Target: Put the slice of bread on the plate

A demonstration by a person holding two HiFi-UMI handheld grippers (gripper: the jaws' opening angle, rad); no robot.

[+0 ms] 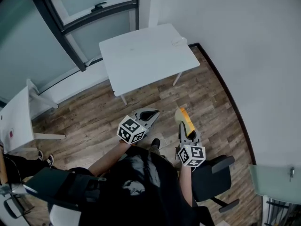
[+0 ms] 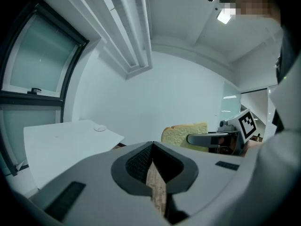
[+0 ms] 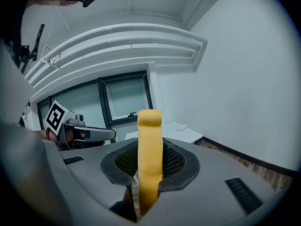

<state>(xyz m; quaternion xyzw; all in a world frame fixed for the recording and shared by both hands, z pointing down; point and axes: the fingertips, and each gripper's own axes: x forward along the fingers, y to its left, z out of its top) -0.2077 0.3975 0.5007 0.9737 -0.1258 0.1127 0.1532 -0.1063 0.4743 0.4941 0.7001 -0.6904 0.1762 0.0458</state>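
Pinching 1 bread slice (image 3: 149, 145), R gripper (image 1: 185, 128)

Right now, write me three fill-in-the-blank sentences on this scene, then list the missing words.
1. The right gripper grips the slice of bread, while the left gripper holds ____.
2. The plate lies near a corner of the white ____.
3. The left gripper's jaws stand ____.

Missing words: nothing; table; shut.

No readable text, label, brand, number or sign shows anywhere here.
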